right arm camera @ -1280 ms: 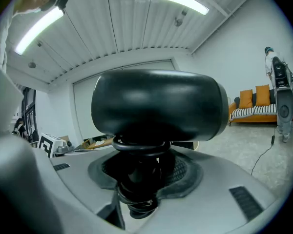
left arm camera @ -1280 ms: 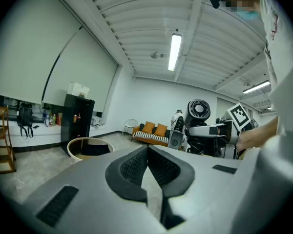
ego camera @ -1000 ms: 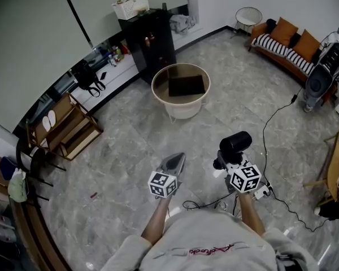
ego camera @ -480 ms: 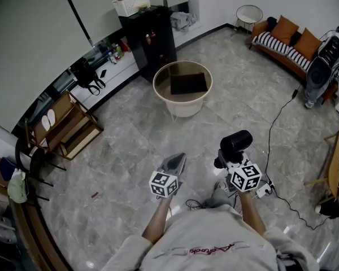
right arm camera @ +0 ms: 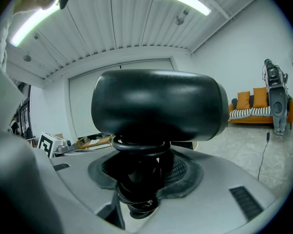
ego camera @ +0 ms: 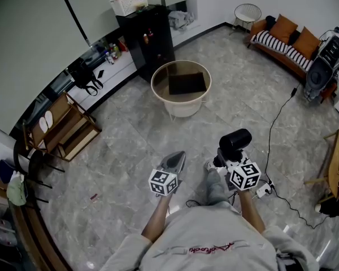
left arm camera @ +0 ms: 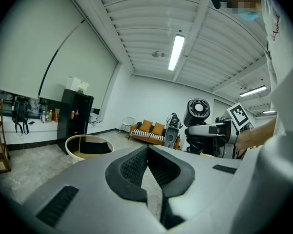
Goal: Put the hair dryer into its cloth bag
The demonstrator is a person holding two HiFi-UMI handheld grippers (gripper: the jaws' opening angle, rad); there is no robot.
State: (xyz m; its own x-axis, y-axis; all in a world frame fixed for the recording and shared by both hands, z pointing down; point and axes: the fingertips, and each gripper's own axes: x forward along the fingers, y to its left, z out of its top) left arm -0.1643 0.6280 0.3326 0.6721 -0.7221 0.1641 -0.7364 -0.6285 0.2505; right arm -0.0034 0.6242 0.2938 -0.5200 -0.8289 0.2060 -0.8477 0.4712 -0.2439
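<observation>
Marble floor, round bench ahead. My right tool clamps hair dryer handle; my left tool closed tight, empty, both short of bench.

Black hair dryer upright; handle gripped by right tool.

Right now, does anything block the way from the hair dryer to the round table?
Nothing visible does: only bare floor lies between the hair dryer, held in the right hand-held gripper, and the table.

Open floor ahead, round table beyond, black cabinet behind it, wooden rack left
</observation>
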